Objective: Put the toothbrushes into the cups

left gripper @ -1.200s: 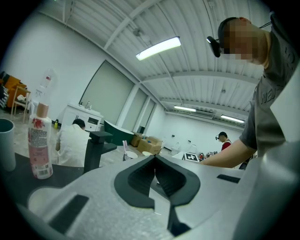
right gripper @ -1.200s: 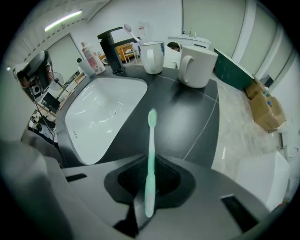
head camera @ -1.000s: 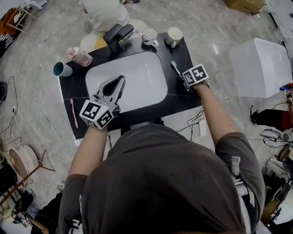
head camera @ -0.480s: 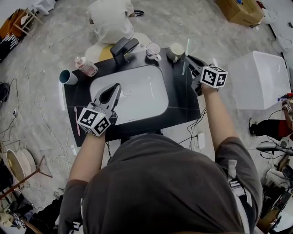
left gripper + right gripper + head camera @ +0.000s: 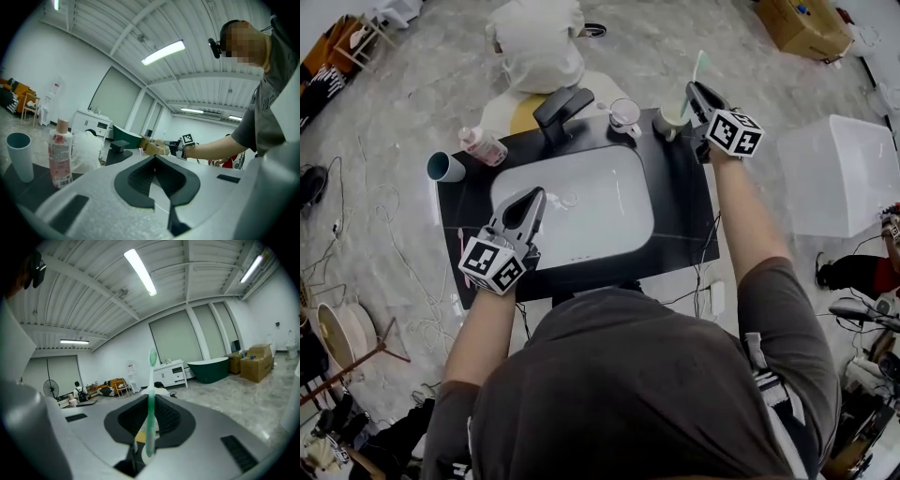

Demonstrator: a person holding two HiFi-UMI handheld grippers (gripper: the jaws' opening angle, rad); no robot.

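Observation:
My right gripper (image 5: 692, 88) is shut on a green toothbrush (image 5: 696, 73) and holds it upright at the counter's back right. The brush (image 5: 150, 404) stands between the closed jaws with its head up. Its lower end hangs right by a cream cup (image 5: 667, 120); whether it is inside I cannot tell. A clear cup (image 5: 625, 112) stands to the left of that one. A pink toothbrush (image 5: 459, 246) lies on the counter's left side. My left gripper (image 5: 538, 193) hovers over the white basin (image 5: 600, 220), tips together and empty (image 5: 154, 158).
A black faucet (image 5: 562, 103) stands behind the basin. A teal cup (image 5: 445, 167) and a pink-capped bottle (image 5: 483, 145) sit at the back left, also in the left gripper view (image 5: 19, 154) (image 5: 60, 154). A white box (image 5: 839, 173) stands on the floor at right.
My right gripper lifted the green toothbrush off the counter, turned it upright and carried it back to the cream cup. My left gripper drifted slightly over the basin.

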